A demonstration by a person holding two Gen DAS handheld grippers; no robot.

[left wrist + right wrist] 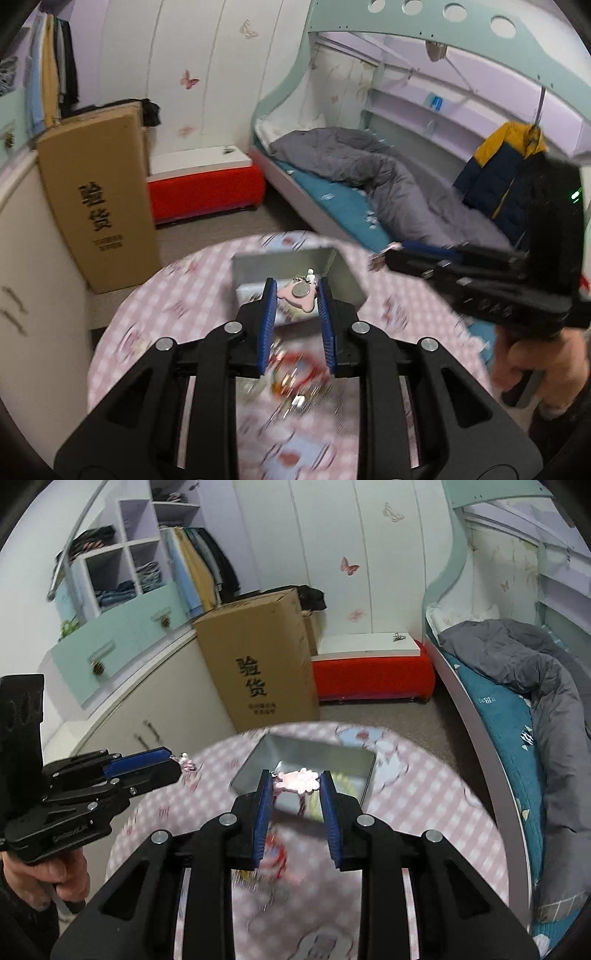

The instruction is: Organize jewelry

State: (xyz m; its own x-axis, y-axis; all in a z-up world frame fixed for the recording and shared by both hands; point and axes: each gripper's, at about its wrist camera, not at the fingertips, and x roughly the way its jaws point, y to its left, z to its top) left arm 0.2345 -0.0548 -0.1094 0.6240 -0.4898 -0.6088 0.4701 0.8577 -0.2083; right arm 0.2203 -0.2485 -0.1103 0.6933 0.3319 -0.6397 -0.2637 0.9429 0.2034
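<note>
My left gripper (295, 295) is shut on a pink bear-shaped charm (298, 294) with a round silver disc and a small chain, held above an open silver tin box (343, 273) on the round pink checked table (155, 317). My right gripper (295, 781) is shut on a pink flower-shaped charm (298, 780), also above the tin box (258, 760). A blurred heap of jewelry (295, 380) with red rings lies on the table below the fingers. Each gripper shows in the other's view, the right one (384, 258) and the left one (177, 766).
A tall cardboard box (258, 657) stands against cabinets beyond the table. A red bench (373, 675) sits by the white wardrobe. A bed with a grey duvet (369, 173) runs along the right, with a yellow and navy jacket (498, 170) hanging.
</note>
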